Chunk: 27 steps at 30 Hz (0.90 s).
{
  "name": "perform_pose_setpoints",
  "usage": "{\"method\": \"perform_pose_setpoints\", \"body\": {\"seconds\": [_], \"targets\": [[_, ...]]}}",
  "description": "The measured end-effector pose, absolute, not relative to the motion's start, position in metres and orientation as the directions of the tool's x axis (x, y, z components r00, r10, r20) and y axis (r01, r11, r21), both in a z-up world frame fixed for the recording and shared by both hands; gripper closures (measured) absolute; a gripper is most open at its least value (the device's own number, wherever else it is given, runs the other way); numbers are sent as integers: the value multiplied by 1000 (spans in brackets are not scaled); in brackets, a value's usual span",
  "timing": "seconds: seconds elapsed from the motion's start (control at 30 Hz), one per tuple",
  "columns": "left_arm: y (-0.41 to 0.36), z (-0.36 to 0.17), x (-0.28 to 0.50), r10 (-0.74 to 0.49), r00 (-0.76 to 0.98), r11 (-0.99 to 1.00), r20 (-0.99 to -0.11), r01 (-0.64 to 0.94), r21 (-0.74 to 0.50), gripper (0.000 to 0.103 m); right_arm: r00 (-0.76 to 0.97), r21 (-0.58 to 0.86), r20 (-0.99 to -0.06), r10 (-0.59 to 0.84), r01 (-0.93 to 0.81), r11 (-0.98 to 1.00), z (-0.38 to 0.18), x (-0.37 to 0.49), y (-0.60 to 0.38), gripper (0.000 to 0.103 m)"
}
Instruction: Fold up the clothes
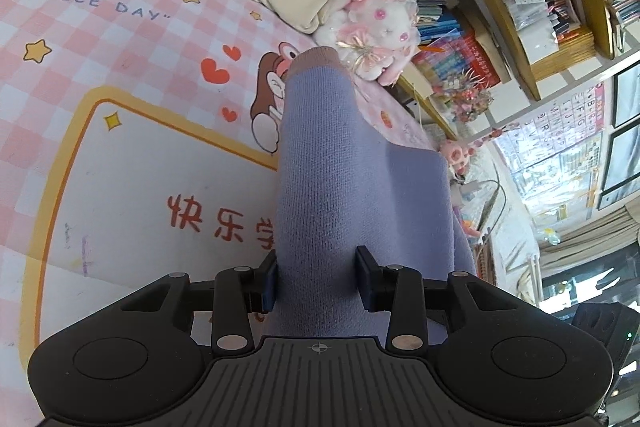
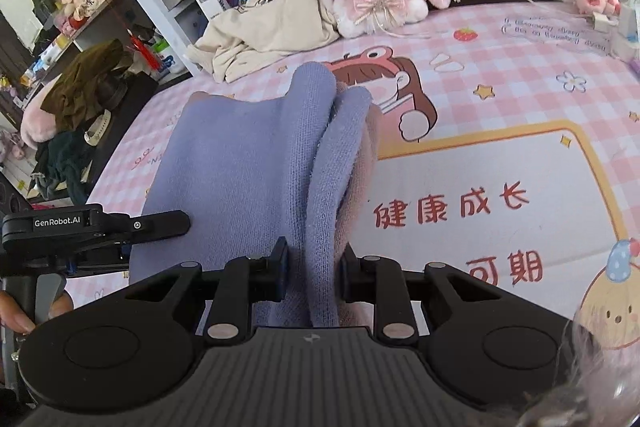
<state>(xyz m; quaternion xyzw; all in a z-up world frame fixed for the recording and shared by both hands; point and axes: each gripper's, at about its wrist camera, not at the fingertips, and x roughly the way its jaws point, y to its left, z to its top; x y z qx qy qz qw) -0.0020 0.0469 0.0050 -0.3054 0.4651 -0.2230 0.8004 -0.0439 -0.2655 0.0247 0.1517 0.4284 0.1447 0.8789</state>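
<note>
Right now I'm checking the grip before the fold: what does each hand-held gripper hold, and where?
Both hold the lavender knit garment: the left hand-held gripper clamps a bunched fold, the right hand-held gripper clamps gathered layers.

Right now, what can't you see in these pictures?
- What kind of garment the purple knit is: in both views it drapes over itself and covers the mat.
- Left claw and right claw: cloth hides their pads.
- Mat's red writing: partly covered by cloth.
</note>
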Motion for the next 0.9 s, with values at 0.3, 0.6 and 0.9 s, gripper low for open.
{"method": "perform_pose_setpoints", "body": {"seconds": [0.3,0.6,0.9], "targets": [[30,21,4,-627,502,719,-596,78,-691,66,601,397,-685,411,-165,903,36,-30,-285,81],[-5,29,-1,-592,526,731,-611,30,-682,66,573,423,-677,462,-210,881,37,-18,-322,81],[-44,36,-4,-570,515,753,-640,15,-658,66,559,452,-665,496,-227,863,34,-16,-366,81]]}}
